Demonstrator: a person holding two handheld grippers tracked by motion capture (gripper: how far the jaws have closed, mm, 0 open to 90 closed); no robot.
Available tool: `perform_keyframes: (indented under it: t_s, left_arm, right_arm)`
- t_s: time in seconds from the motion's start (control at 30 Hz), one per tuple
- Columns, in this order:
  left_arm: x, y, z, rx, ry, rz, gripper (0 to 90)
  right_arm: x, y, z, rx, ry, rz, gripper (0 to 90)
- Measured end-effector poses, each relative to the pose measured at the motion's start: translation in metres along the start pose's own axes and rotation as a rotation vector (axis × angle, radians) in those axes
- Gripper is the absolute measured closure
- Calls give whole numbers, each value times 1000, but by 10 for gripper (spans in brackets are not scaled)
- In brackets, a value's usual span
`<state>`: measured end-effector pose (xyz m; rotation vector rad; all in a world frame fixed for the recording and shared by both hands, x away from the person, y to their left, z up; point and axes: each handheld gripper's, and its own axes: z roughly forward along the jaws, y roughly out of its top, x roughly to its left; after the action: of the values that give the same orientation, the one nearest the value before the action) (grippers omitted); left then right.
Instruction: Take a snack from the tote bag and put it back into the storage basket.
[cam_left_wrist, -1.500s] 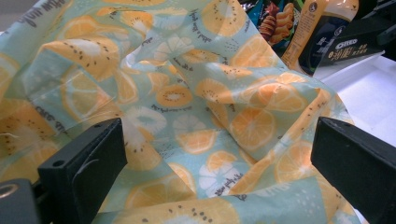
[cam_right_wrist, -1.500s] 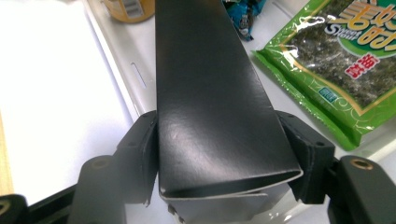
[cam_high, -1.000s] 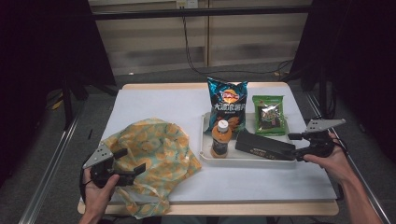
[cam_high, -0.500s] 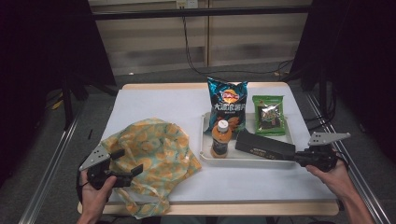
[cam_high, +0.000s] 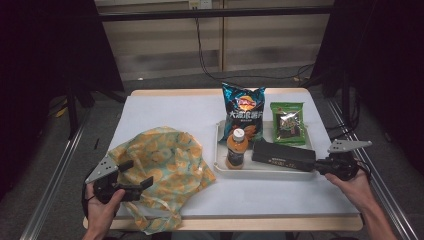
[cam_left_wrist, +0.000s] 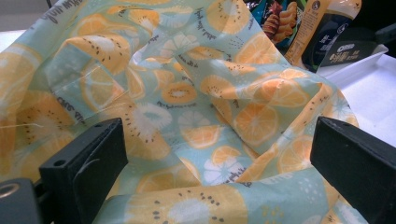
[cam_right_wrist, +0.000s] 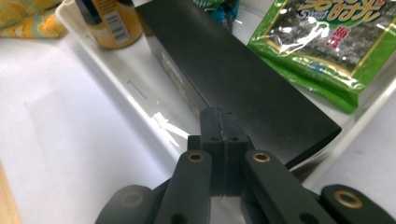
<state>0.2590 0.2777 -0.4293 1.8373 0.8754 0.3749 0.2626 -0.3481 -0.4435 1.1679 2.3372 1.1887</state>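
A crumpled cloth bag (cam_high: 165, 165) printed with orange and kiwi slices lies at the table's near left. My left gripper (cam_high: 141, 173) rests at its near edge, open. In the left gripper view the bag (cam_left_wrist: 196, 93) lies loose between the wide-apart jaws of that gripper (cam_left_wrist: 219, 149). A white tray (cam_high: 265, 171) holds an orange drink bottle (cam_high: 236, 149), a long black box (cam_high: 282, 156), a blue chip bag (cam_high: 244, 107) and a green seaweed pack (cam_high: 288, 122). My right gripper (cam_high: 320, 165) is shut and empty; its tips (cam_right_wrist: 223, 119) sit at the near end of the black box (cam_right_wrist: 233, 70), over the tray rim (cam_right_wrist: 135, 93).
The table's white top runs bare across the back left and along the front edge. The bottle (cam_right_wrist: 109, 23) and seaweed pack (cam_right_wrist: 327, 42) flank the box in the right gripper view. Metal rails run beside the table on both sides.
The right gripper drew back slightly toward the near edge and its jaws came together. The left gripper and the bag kept still.
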Motion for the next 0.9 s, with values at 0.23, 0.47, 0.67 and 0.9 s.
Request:
perform_keyframes:
  t_s: [0.23, 0.47, 0.67, 0.9]
  left_arm:
    - [2, -1, -1, -5, 1, -7, 35]
    - [1, 0, -2, -6, 4, -2, 35]
    - [1, -1, -4, -11, 8, -5, 35]
    - [0, -2, -8, -19, 22, -10, 35]
  right_arm:
    - [-8, 5, 9, -4, -40, 17, 900]
    - [-6, 4, 7, -31, -23, 19, 900]
    - [4, 4, -6, -94, -57, 21, 884]
    - [18, 1, -28, -179, -122, 39, 662]
